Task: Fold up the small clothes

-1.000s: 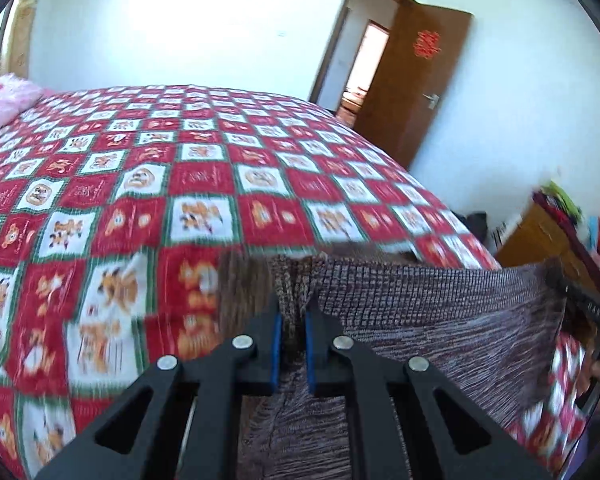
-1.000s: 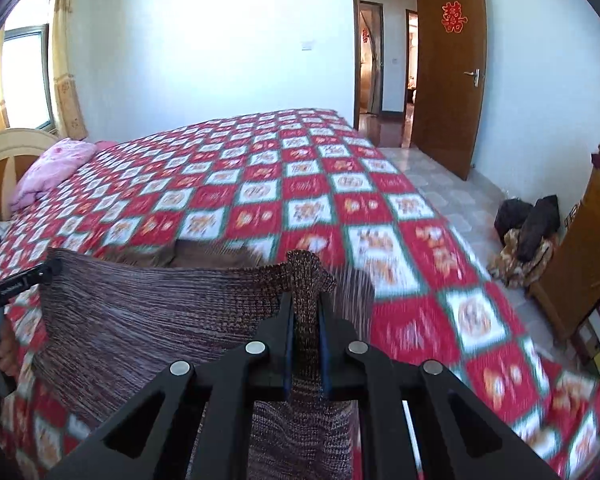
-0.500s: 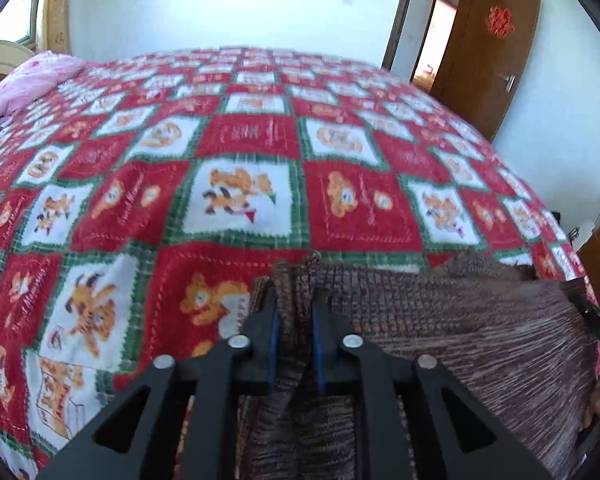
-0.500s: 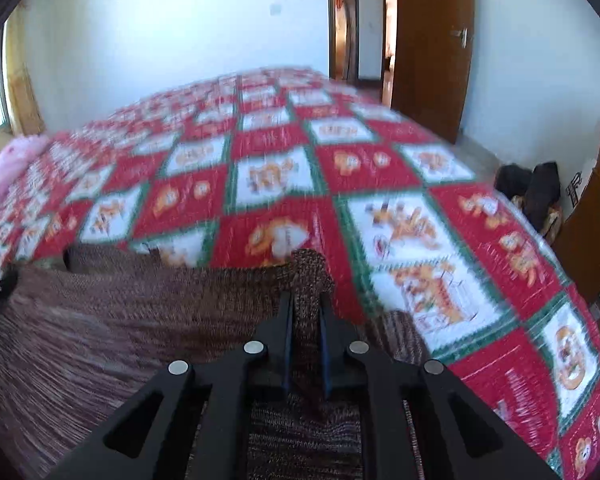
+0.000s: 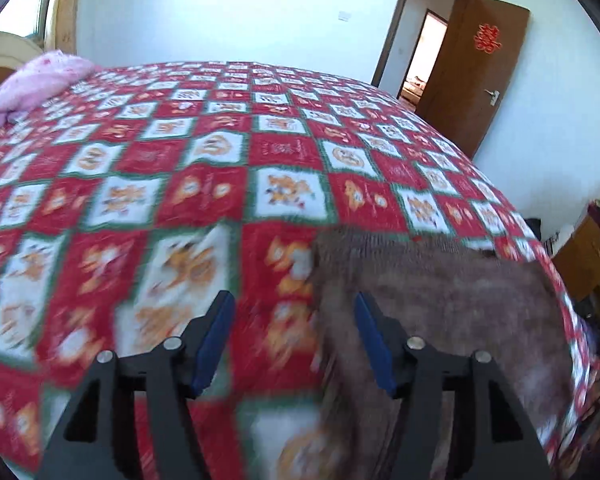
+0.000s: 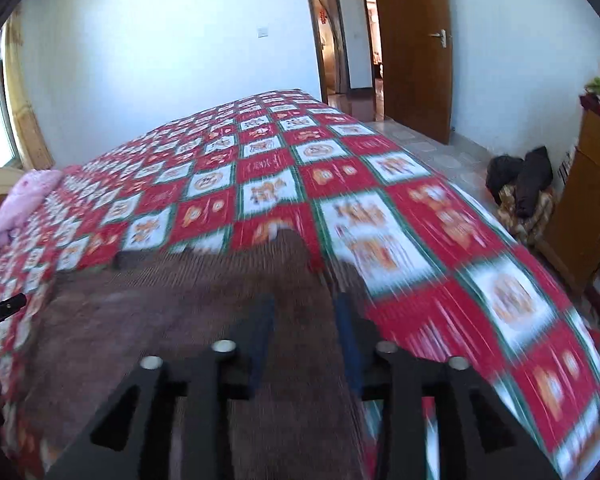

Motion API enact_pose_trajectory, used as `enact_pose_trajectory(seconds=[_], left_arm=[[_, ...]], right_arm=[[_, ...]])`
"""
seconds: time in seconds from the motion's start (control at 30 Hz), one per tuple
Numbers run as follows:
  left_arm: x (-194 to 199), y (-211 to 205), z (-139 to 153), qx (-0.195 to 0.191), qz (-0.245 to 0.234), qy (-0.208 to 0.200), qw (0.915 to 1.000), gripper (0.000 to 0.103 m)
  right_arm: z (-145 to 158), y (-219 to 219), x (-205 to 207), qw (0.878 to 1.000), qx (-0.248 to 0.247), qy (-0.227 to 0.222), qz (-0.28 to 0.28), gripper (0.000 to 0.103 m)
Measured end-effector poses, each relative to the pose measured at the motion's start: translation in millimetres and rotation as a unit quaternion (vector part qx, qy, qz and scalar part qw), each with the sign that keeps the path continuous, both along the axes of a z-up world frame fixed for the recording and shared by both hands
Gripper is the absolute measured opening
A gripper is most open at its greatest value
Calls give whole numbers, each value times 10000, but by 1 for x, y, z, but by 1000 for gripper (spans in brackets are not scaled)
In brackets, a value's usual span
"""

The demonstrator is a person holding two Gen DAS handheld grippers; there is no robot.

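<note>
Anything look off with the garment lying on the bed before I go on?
Nothing stands out. The brown knit garment lies spread on the checked bedspread, both grippers' jaws opening off it. Motion blur hides fine wrinkles.

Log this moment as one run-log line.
step: release after laying flat | left gripper: jaws opening, nothing pinched | right gripper: jaws opening, over garment | brown knit garment: spread on checked bedspread
</note>
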State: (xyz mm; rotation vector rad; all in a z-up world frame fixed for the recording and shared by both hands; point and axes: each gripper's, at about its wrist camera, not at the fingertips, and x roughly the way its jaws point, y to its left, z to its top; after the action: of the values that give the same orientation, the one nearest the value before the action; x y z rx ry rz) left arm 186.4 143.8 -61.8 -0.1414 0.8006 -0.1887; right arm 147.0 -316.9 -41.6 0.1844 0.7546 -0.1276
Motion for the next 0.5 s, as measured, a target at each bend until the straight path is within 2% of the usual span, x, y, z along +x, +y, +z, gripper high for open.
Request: enact_pose_trajectory(seconds=[0.13, 0.23, 0.33, 0.43, 0.5], left_arm=[[-46, 3, -12, -461, -273, 206, 9983, 65], [-63, -11, -29, -578, -475, 255, 9969, 65], [-67, -29, -43, -447, -556, 394, 9967, 65], [-69, -44, -47, -133, -592, 230, 9979, 65], [-67, -46, -45, -127, -637, 177, 9977, 65]], right_arm=[[-1, -11, -65, 9987, 472, 194, -89, 40], [-7, -24, -109, 9943, 971, 134, -420, 40], [-14, -23, -130, 9928, 1074, 214, -491, 40], [-15, -13, -133, 9940, 1005, 319, -295, 40], [-13, -6, -130, 9958, 840, 313, -200, 40]])
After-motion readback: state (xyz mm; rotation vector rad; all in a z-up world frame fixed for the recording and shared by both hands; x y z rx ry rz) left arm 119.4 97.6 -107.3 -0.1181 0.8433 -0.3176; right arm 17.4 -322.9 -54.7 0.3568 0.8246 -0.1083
